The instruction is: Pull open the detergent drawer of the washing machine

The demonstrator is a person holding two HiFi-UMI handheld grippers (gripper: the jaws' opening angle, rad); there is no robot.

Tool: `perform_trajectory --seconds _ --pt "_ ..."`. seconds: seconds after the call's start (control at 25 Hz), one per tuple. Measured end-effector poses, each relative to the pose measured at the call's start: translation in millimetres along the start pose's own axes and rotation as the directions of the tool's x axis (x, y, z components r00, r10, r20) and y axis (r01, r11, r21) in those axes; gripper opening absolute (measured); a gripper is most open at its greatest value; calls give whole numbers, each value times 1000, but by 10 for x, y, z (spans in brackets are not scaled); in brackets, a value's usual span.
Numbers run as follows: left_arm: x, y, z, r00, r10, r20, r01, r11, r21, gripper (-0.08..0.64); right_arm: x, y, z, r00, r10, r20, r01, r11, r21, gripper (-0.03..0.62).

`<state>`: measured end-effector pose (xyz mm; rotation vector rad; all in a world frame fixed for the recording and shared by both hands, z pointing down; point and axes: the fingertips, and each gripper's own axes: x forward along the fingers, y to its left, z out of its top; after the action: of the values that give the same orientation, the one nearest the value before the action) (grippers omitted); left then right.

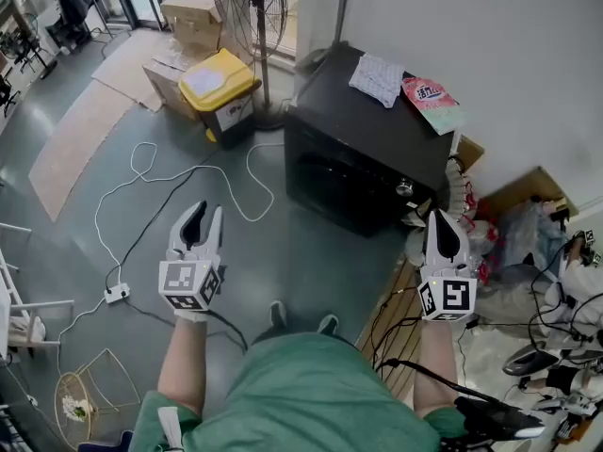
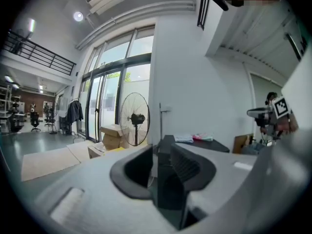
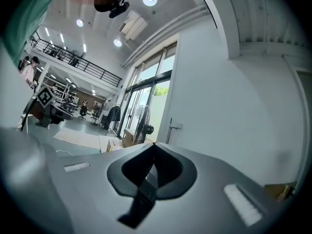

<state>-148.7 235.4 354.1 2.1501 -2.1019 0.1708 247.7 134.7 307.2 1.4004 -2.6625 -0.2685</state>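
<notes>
Head view, nearest first: two bare forearms (image 1: 184,365) reach out over the grey floor (image 1: 311,252), each carrying a claw held about level. The left claw (image 1: 205,211) has its jaws drawn together with nothing between them, and the left gripper view shows the same, the left claw (image 2: 157,147) closed on air. The right claw (image 1: 442,217) is likewise closed to the tip and empty. A white cable (image 1: 141,182) loops on the floor just ahead of the left claw. Farther ahead, between the claws and nearer the right one, stands the black washer (image 1: 372,139), apart from both. I cannot make out the drawer on its dark front. A cloth (image 1: 377,78) and a pink packet (image 1: 431,102) lie on top. Beyond the left claw stand a yellow bin (image 1: 219,88), a fan (image 1: 256,8) and boxes (image 1: 193,17).
</notes>
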Motion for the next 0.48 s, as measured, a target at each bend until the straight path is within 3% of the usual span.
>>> perform_trajectory --seconds 0.08,0.2,0.32,0.4,0.48 --pt "39 21 -11 1000 -22 0 22 1000 -16 115 25 129 88 997 68 23 -67 997 -45 -3" --pt "82 75 -46 998 -55 0 55 998 -21 115 70 325 155 990 136 -30 -139 975 -175 -5" --pt "125 133 -97 996 -88 -5 88 996 -17 115 108 310 250 998 66 -25 -70 961 -267 -5" --pt "175 176 -125 994 -110 -6 110 994 -29 115 153 243 302 1000 6 4 -5 972 -233 -3" --pt "229 220 -139 991 -132 -4 132 990 -52 115 190 194 328 999 -46 26 49 988 -145 -3"
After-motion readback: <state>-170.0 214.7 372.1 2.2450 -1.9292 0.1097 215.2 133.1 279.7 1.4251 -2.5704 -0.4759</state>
